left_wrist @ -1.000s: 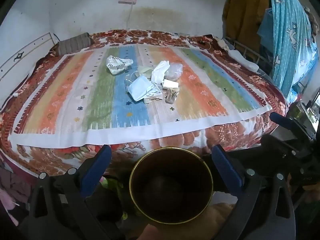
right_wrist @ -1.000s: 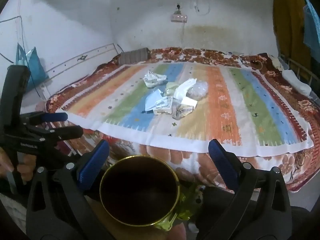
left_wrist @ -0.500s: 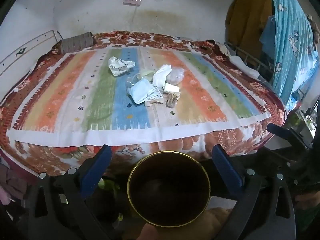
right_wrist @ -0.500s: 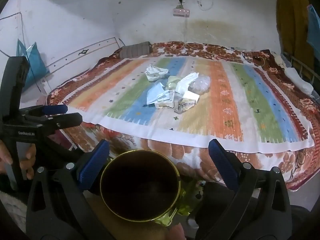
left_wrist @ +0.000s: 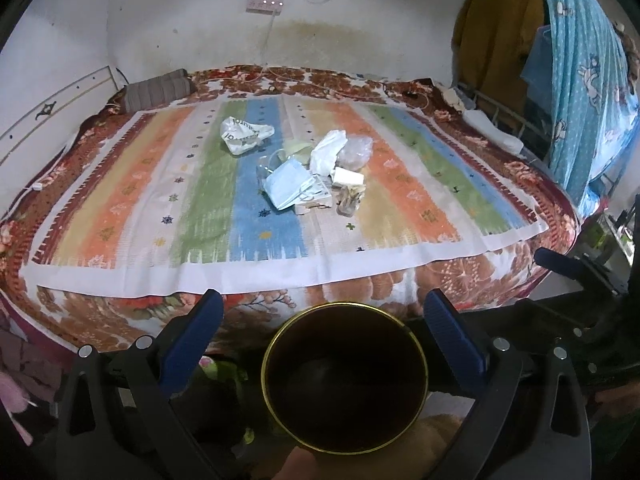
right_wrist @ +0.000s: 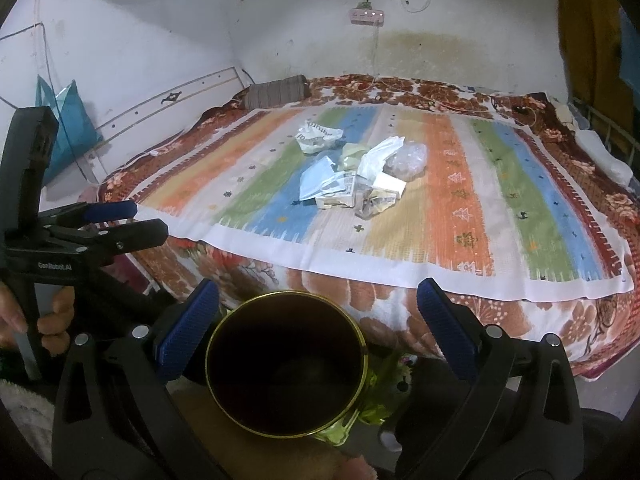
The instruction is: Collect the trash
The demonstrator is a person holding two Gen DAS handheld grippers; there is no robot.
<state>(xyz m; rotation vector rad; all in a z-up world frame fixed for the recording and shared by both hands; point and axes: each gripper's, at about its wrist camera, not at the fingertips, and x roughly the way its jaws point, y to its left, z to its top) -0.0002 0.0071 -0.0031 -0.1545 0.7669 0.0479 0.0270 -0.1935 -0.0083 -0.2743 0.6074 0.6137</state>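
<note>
A pile of trash [left_wrist: 314, 172] lies mid-bed on a striped cloth: a blue face mask [left_wrist: 286, 184], white wrappers, a clear bag [left_wrist: 354, 152], and a crumpled white bag [left_wrist: 244, 134] apart at the back. The pile also shows in the right wrist view [right_wrist: 356, 180]. A dark round bin with a gold rim [left_wrist: 344, 376] stands below the bed's near edge, also in the right wrist view [right_wrist: 286, 364]. My left gripper [left_wrist: 322, 312] and right gripper [right_wrist: 318, 304] are open and empty, both above the bin, well short of the trash.
The bed [left_wrist: 460, 280] has a floral blanket; a striped pillow [left_wrist: 158, 90] lies at the back left. A wall stands behind. Blue and yellow cloth [left_wrist: 576, 80] hangs at the right. The left gripper shows at the left of the right wrist view [right_wrist: 108, 224].
Both grippers have risen and tilted a little, so the bed and the trash pile sit lower and nearer in view. Both stay open.
</note>
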